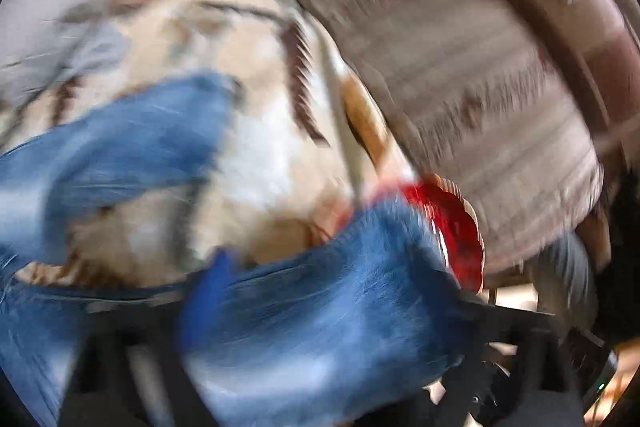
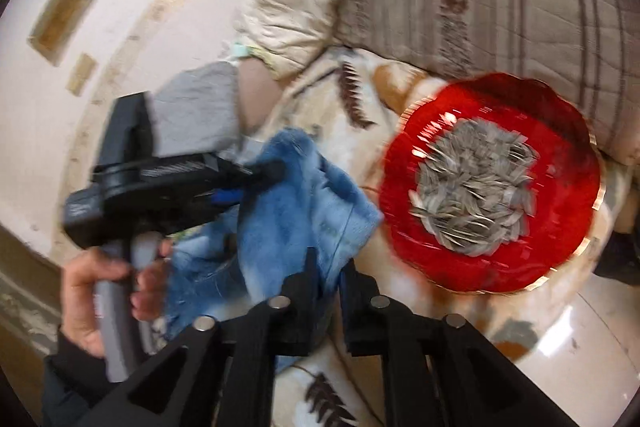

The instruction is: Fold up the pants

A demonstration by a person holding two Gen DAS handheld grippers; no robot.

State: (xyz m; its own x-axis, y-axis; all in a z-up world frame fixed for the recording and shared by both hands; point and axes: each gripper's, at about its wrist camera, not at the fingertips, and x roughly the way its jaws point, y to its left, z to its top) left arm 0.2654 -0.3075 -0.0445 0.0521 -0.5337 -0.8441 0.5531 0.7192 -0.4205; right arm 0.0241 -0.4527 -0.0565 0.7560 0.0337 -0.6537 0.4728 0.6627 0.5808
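Denim pants [image 2: 288, 187] pinched by both hand-held grippers (frames blurred).

Right gripper [image 2: 326, 279]: black fingers drawn close together, pinching blue cloth between them. Left gripper [image 2: 268, 169]: seen from the right wrist view, tip buried in the same cloth, finger gap hidden; person's left hand [image 2: 104, 291] wrapped round its grey handle.
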